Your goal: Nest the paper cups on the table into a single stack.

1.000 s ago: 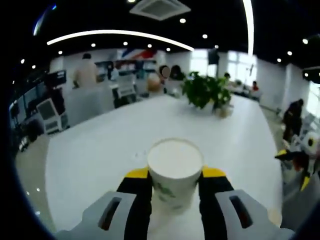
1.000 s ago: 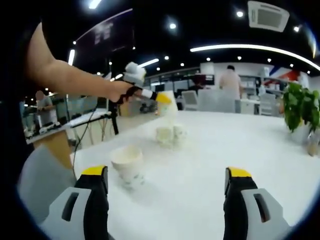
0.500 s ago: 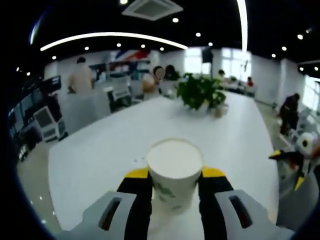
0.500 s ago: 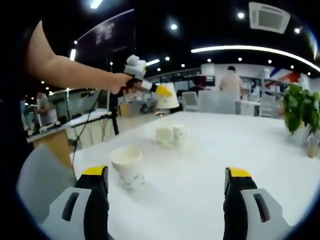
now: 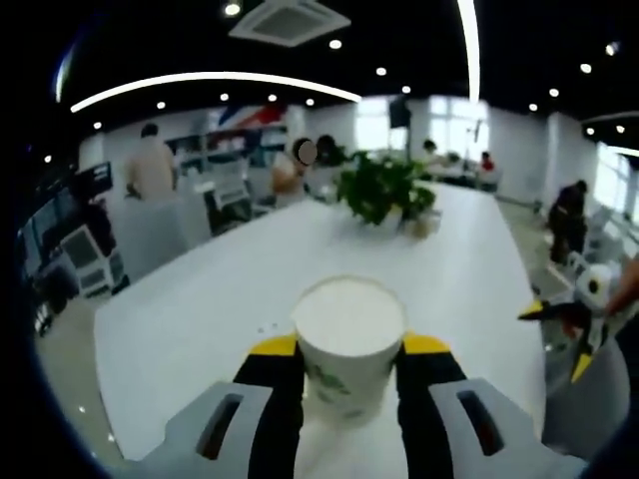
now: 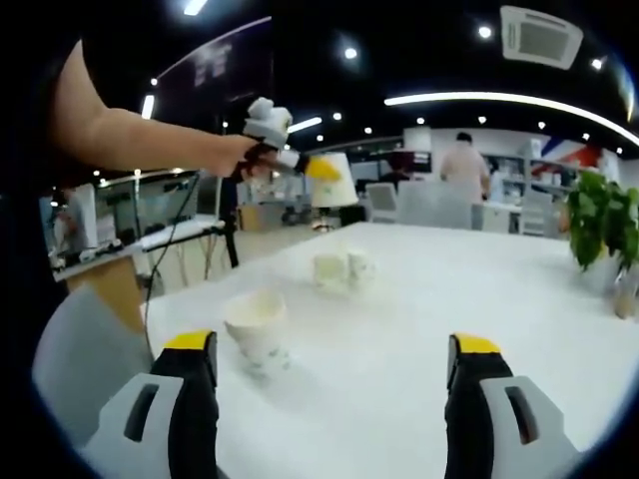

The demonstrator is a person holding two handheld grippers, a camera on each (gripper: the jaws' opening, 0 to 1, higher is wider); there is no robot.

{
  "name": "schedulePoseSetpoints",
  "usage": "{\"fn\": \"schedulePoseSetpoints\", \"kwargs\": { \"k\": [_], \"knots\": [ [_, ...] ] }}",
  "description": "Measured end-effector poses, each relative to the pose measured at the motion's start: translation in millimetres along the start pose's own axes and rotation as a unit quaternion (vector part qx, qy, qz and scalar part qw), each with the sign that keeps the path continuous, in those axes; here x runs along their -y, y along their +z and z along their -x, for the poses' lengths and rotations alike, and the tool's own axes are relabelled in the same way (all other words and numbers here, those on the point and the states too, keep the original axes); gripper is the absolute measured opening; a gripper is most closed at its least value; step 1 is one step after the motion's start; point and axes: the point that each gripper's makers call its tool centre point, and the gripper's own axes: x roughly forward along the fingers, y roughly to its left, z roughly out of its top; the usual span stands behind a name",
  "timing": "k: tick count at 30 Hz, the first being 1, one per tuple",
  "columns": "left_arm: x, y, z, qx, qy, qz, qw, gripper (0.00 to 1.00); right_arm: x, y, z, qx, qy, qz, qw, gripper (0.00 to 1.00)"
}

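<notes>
Left gripper [image 5: 349, 351] fingers pinch paper cup [image 5: 348, 339], held above white worktop [image 5: 200, 309]. Right gripper [image 6: 329, 374] fingers spread wide, nothing between. Near-left on worktop: single cup [image 6: 255, 327]; farther: apparently two cups [image 6: 340, 269] touching. Potted plant [image 5: 382, 190] at far end.

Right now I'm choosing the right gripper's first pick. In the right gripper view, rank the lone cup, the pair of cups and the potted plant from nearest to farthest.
1. Lone cup: nearest, beside the left jaw.
2. Pair of cups: mid-table, standing together.
3. Potted plant: farthest, far right.
The right gripper is open, holding nothing.
</notes>
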Motion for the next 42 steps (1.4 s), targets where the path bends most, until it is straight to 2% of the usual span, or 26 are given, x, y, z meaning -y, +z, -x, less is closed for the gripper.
{"fn": "schedulePoseSetpoints", "kwargs": {
  "k": [9, 18, 22, 27, 42],
  "knots": [
    [26.0, 5.6, 14, 0.010, -0.020, -0.013, 0.9997, 0.36, -3, -0.6, 0, -0.002, 0.004, 0.005, 1.0000, 0.93],
    [52.1, 2.7, 23, 0.008, -0.034, -0.028, 0.9990, 0.36, -9, -1.1, 1, -0.002, 0.011, 0.011, 0.9999, 0.93],
    [66.4, 5.0, 29, 0.007, -0.040, -0.047, 0.9981, 0.36, -10, -1.0, 2, -0.001, 0.012, 0.014, 0.9998, 0.92],
    [80.8, 9.7, 35, 0.012, -0.049, -0.048, 0.9975, 0.36, -11, -0.9, 1, 0.000, 0.015, 0.015, 0.9998, 0.92],
    [103.5, 4.1, 55, 0.016, -0.059, -0.053, 0.9968, 0.36, -8, 0.6, 2, 0.003, 0.010, 0.016, 0.9998, 0.91]
  ]
}}
